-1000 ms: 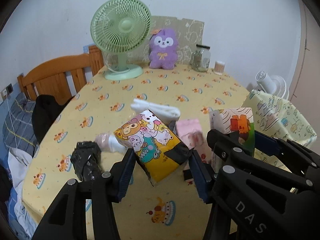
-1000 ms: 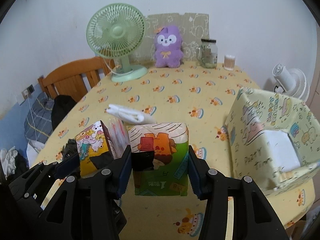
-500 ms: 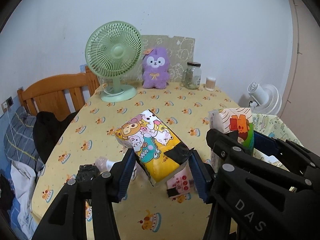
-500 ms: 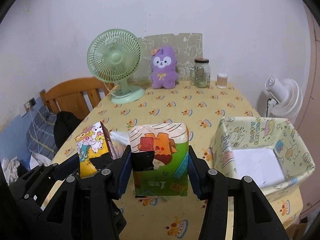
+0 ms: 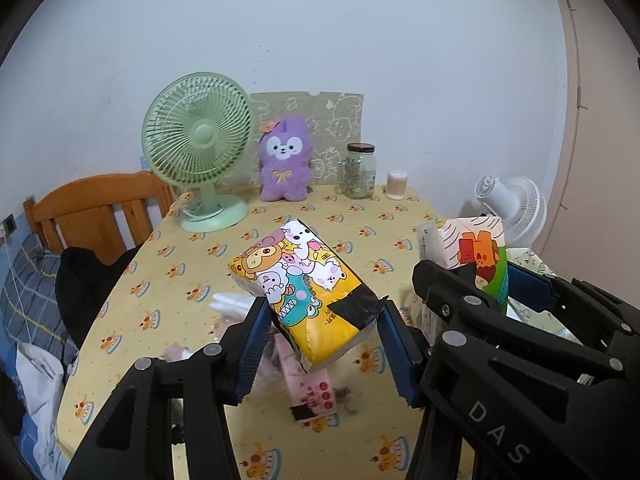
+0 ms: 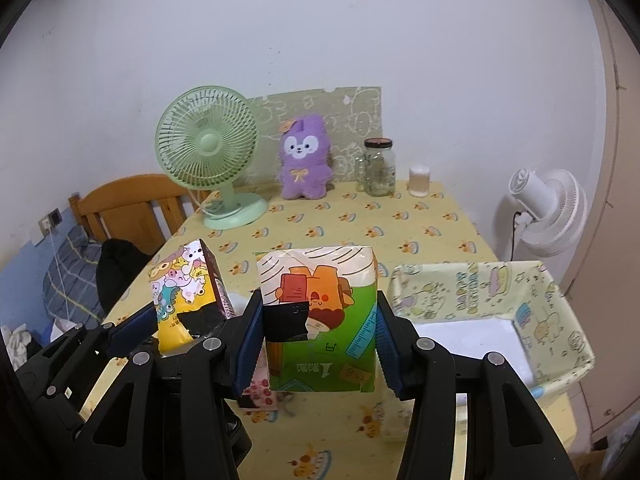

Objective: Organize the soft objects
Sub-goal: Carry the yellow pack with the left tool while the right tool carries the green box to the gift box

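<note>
Yellow cake-print worktop (image 6: 420,236) — green fan (image 6: 206,148) at 11 o'clock, purple plush (image 6: 306,158) at 12, against white wall. Left gripper (image 5: 324,344) fingers pinching cartoon tissue pack (image 5: 304,292); right gripper (image 6: 318,344) fingers pinching green tissue pack (image 6: 320,316) — patterned box (image 6: 480,292) at 3 o'clock.

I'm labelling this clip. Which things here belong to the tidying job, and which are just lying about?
Job:
yellow cartoon tissue pack, in left gripper
green tissue pack, in right gripper
patterned box
pink packet

Lying about:
green fan
purple plush
glass jar
</note>
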`<action>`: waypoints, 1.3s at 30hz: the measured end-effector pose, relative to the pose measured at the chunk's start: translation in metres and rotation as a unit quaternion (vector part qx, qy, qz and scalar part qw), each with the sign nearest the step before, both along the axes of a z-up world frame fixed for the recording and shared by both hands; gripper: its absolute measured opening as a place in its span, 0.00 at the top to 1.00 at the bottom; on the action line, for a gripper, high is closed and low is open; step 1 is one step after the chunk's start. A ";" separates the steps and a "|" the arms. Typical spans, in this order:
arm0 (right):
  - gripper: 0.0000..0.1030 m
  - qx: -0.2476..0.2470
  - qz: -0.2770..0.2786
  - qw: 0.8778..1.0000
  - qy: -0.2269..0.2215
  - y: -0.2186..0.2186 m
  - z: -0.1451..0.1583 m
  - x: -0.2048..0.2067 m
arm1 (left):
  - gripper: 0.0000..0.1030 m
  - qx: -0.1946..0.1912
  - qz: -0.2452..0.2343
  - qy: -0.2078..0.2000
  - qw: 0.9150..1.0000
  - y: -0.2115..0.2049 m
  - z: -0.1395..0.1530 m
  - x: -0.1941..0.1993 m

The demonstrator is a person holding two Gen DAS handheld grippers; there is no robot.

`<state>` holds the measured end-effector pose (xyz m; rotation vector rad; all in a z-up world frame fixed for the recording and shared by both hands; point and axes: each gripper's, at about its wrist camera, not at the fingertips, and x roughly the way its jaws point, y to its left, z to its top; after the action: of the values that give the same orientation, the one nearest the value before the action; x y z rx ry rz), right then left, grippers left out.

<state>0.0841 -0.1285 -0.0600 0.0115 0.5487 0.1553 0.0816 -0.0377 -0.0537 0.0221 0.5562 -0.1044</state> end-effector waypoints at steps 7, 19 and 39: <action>0.47 0.003 -0.014 1.000 -0.007 -0.021 0.005 -0.002 | 0.45 0.003 -0.013 -0.006 1.000 -0.020 0.005 0.003; 0.47 -0.007 -0.029 0.999 -0.018 -0.058 0.016 0.001 | 0.45 0.011 -0.033 -0.018 0.999 -0.059 0.012 0.008; 0.47 -0.002 -0.077 0.997 -0.020 -0.124 0.012 0.007 | 0.45 0.010 -0.097 0.004 0.995 -0.125 0.004 0.028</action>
<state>0.0912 -0.2529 -0.0481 0.0458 0.5064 0.0044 0.1093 -0.1629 -0.0498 0.0953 0.5618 -0.2879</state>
